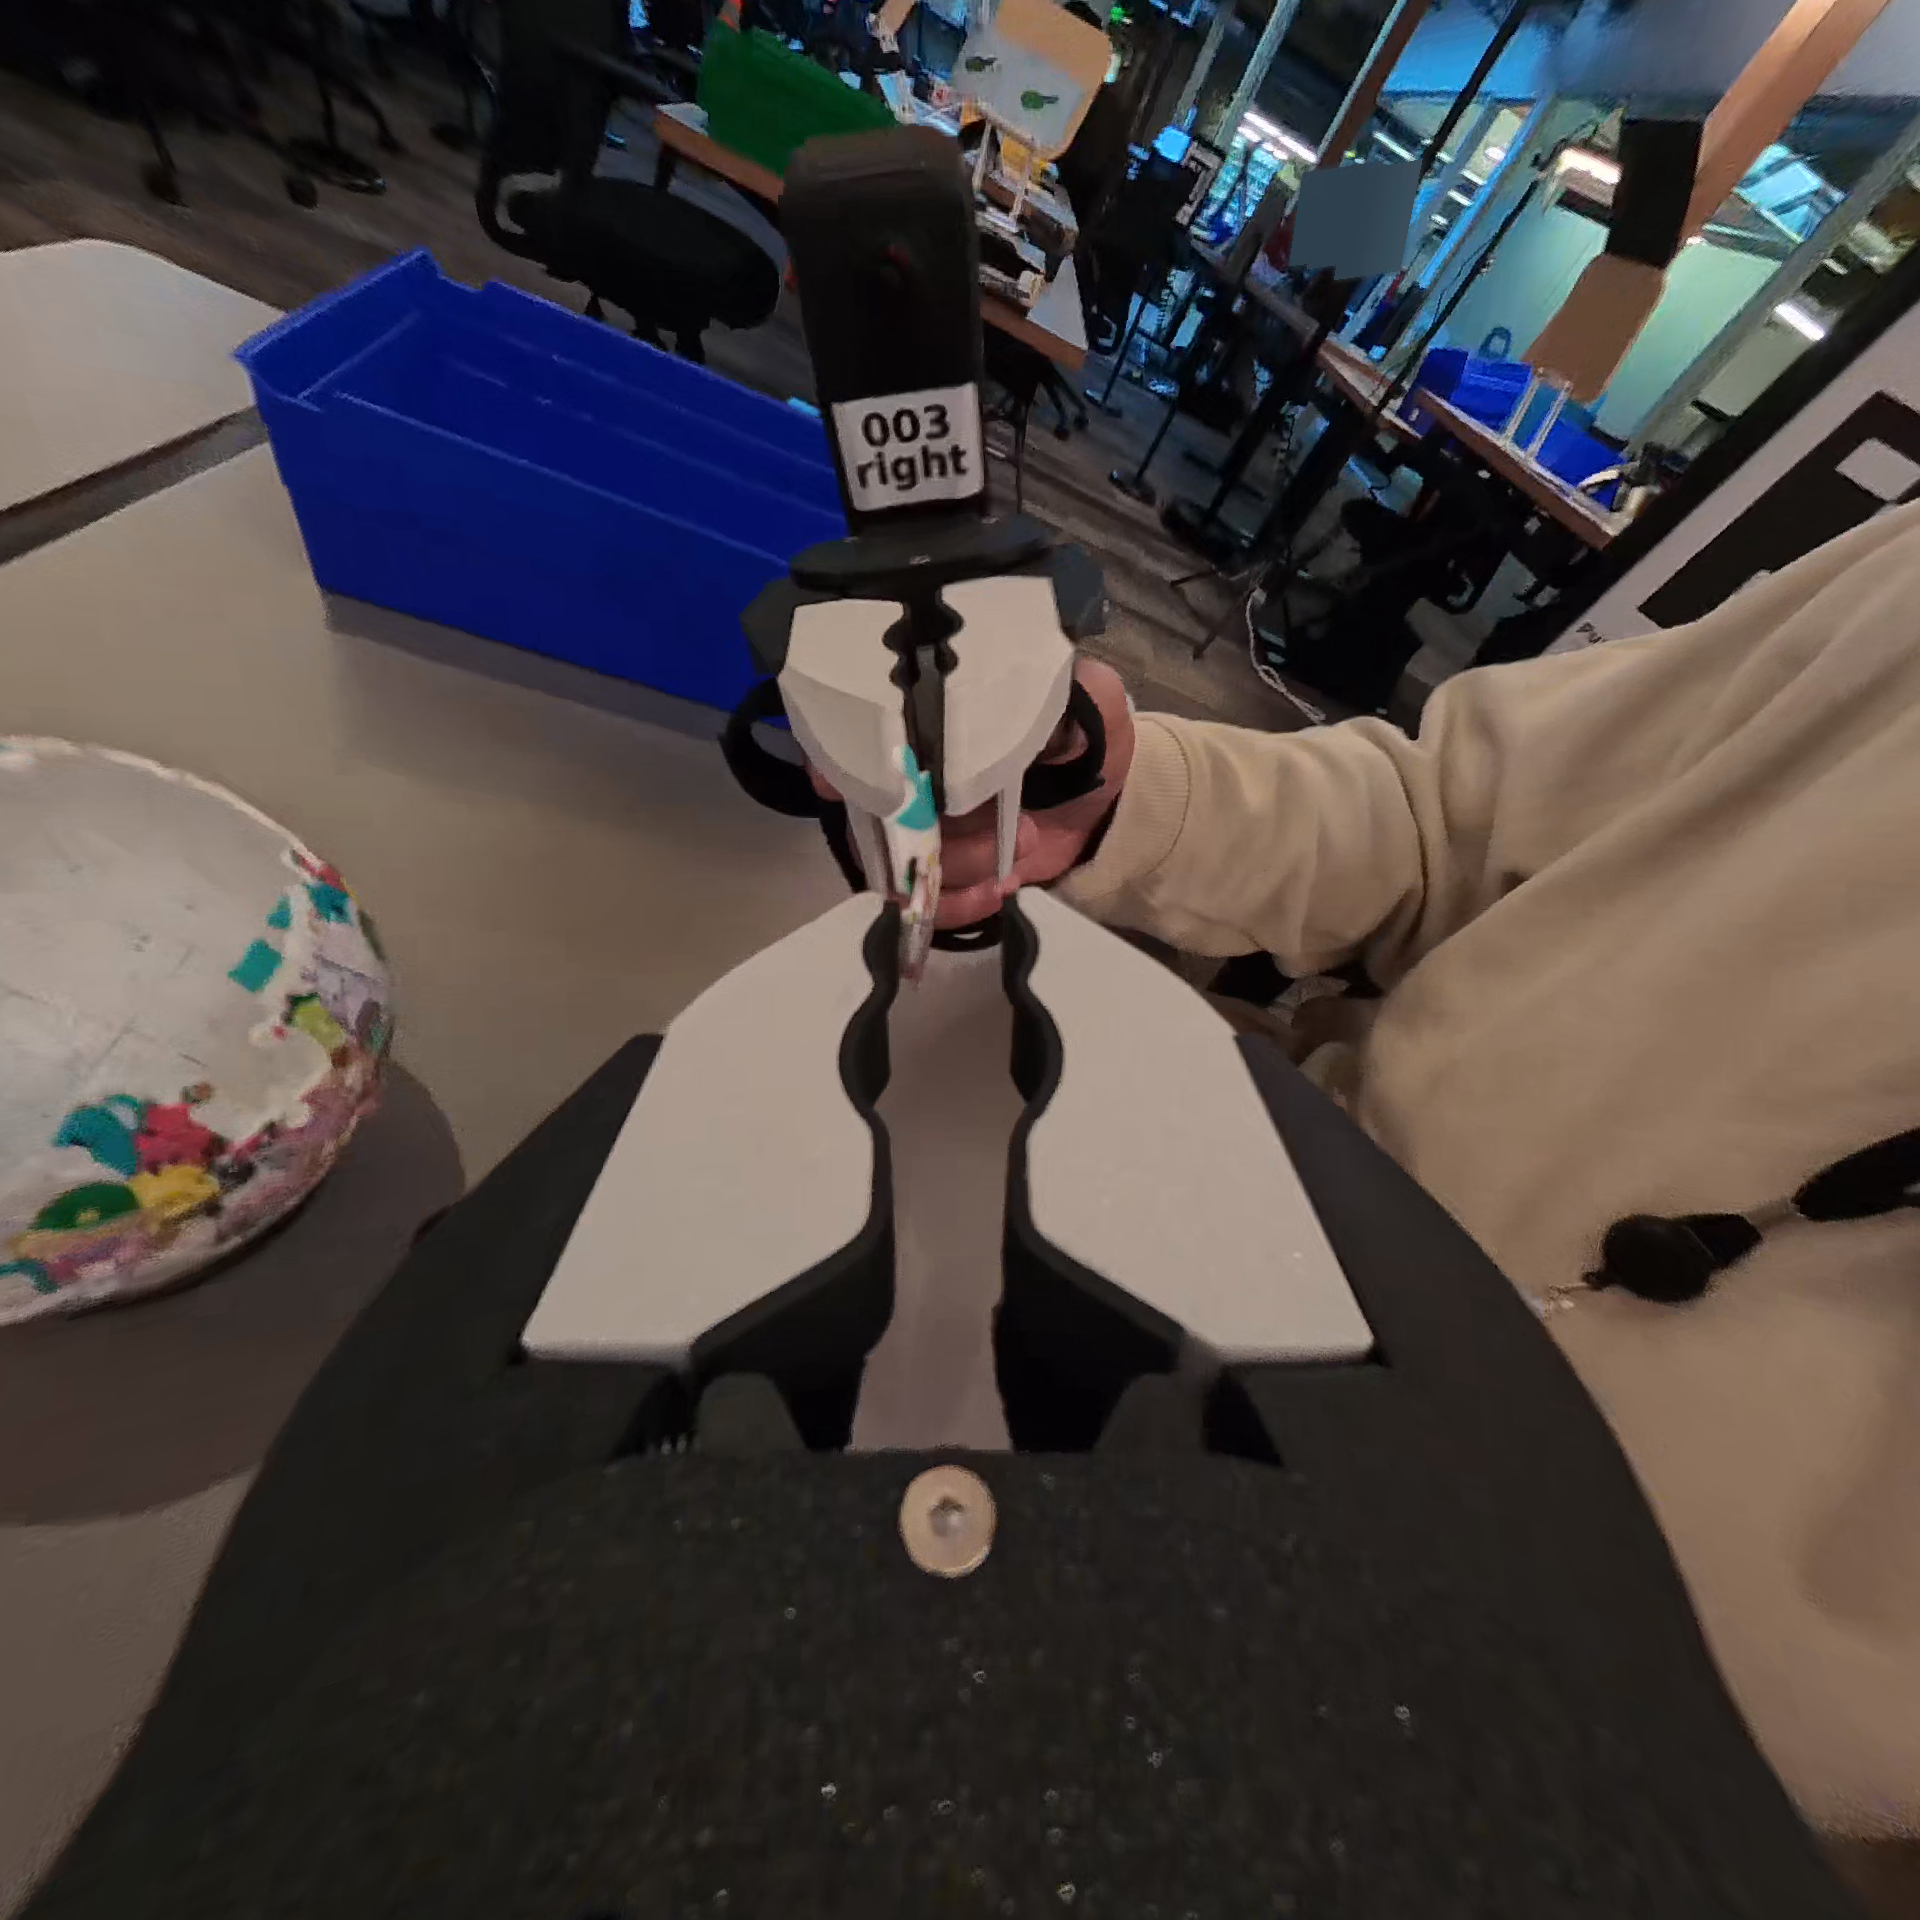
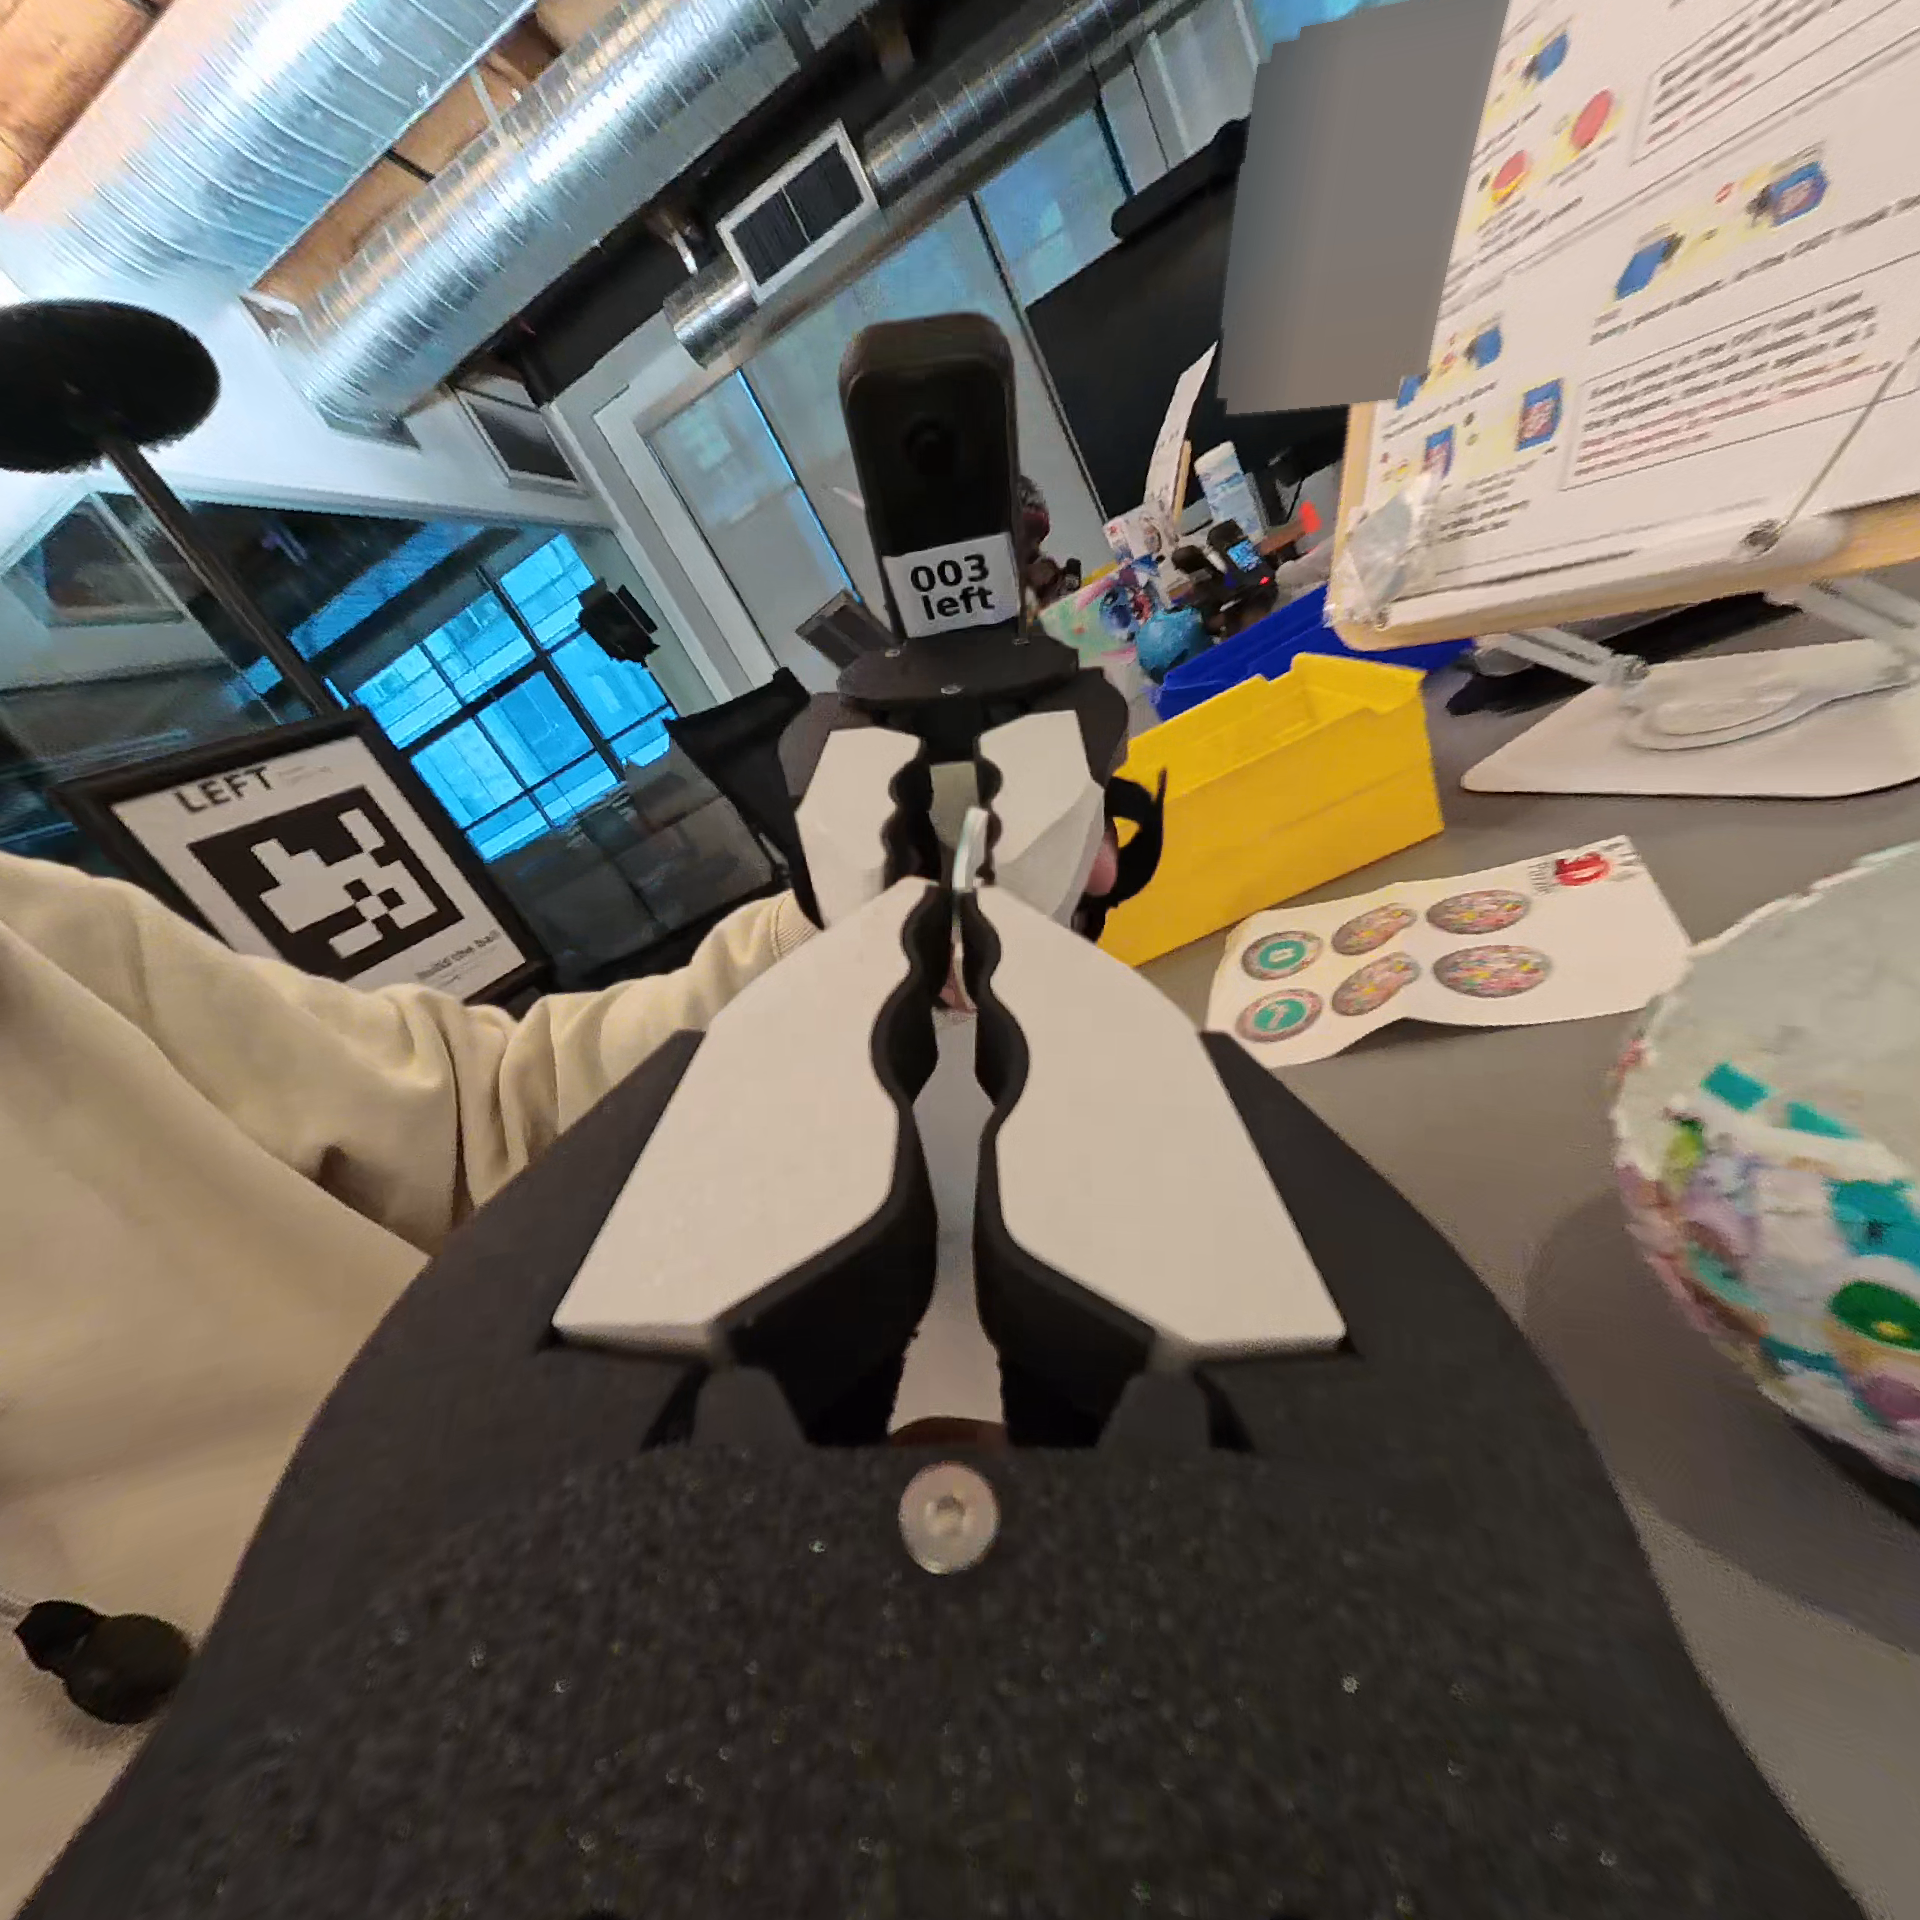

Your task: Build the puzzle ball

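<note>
Puzzle piece (image 1: 914, 883) is pinched edge-on in the clenched right tongs (image 1: 920, 940), held in mid-air between the two facing tools, likely so the left tongs (image 1: 940, 935) can take or re-grip it. Left tongs are parted, with nothing gripped, their tips just beside the piece. Half-built puzzle ball (image 1: 156, 1039) rests on the table (image 1: 520, 790) at 9 o'clock. Blue bin (image 1: 520, 468) lies at 11 o'clock.

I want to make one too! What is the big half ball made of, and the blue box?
The colourful domed puzzle half-ball looks like matte plastic or card pieces with jagged, interlocking edges; I can't tell which. The blue rectangular bin looks like smooth, slightly shiny moulded plastic.
</note>
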The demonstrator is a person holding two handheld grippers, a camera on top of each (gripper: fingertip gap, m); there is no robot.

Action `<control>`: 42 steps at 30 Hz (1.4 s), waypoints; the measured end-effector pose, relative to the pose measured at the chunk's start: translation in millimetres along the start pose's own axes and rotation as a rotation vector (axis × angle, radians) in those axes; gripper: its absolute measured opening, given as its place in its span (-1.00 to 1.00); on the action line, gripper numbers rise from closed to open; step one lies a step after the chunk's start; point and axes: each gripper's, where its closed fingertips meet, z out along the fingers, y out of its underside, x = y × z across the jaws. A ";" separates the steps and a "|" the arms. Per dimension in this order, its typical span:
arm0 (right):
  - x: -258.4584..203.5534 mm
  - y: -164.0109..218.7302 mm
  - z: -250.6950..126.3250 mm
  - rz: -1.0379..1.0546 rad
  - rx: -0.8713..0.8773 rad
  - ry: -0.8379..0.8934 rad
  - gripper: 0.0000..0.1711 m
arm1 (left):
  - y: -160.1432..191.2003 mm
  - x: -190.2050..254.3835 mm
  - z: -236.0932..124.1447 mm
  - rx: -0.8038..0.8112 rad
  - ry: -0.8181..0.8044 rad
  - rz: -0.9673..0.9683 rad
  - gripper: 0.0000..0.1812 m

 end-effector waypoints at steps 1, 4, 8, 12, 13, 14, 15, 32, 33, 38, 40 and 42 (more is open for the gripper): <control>-4.5 6.2 2.2 -0.002 -0.017 -0.005 -0.98 | 6.4 1.5 0.8 0.001 -0.025 -0.002 -0.92; -15.0 20.7 7.3 -0.037 -0.069 0.003 -0.98 | 21.1 14.5 0.8 0.026 -0.023 -0.021 -0.98; -15.9 37.2 6.0 -0.204 -0.365 0.051 -0.83 | 48.8 24.2 1.1 -0.018 -0.079 -0.014 -0.98; -39.3 48.3 7.1 -0.230 -0.746 -0.075 -0.79 | 67.4 31.4 4.2 -0.095 -0.131 0.031 -0.98; -39.0 51.5 6.6 -0.267 -0.836 -0.074 -0.79 | 66.5 34.2 4.4 -0.096 -0.132 0.043 -0.98; -37.9 53.7 5.9 -0.308 -0.916 -0.070 -0.79 | 64.2 37.6 4.9 -0.090 -0.124 0.051 -0.98; -37.3 54.7 5.5 -0.340 -0.983 -0.065 -0.79 | 62.3 40.2 5.5 -0.090 -0.122 0.061 -0.98; -54.8 58.3 -3.1 -0.377 -1.267 -0.065 -0.95 | 56.9 55.0 15.8 -0.135 -0.121 0.135 -0.98; -53.4 58.0 -3.8 -0.377 -1.272 -0.064 -0.94 | 56.6 54.0 15.3 -0.129 -0.117 0.130 -0.98; -46.9 59.6 -4.9 -0.372 -1.286 -0.068 -0.95 | 58.7 48.7 14.2 -0.125 -0.096 0.110 -0.98; -45.1 60.5 -5.0 -0.369 -1.294 -0.075 -0.95 | 59.8 47.1 14.3 -0.128 -0.088 0.104 -0.98; -43.9 61.2 -4.6 -0.361 -1.297 -0.077 -0.95 | 60.6 46.4 13.5 -0.126 -0.083 0.098 -0.98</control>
